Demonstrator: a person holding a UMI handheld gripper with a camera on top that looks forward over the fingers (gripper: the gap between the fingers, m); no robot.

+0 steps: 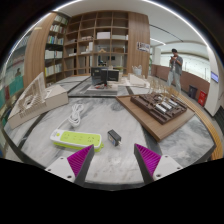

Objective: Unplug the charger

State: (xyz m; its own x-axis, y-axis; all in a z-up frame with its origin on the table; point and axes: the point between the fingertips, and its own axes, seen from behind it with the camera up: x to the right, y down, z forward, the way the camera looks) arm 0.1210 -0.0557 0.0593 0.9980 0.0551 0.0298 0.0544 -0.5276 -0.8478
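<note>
1. The claw is wide open and holds nothing. Its two fingers have bright purple pads on the inside.
2. Under the claw is a bench with a pale, stone-like top.
3. A white power strip with a yellow-green rim lies on the bench, just ahead of the left finger.
4. A white charger is on the bench past the far end of the strip (I cannot tell if it is plugged in).
5. A small dark block lies on the bench ahead of the gap between the fingers. It sits apart from the strip, to its right.
6. Nothing lies between the claw and the strip.
7. Beyond the fingers, on the right, a brown board holds small model buildings.
8. On the left is a white model with sloping parts.
9. Farther back is a dark table with things on it.
10. Tall wooden shelves fill the back wall.
11. A person in dark clothes stands far off on the right, well away from the bench.
</note>
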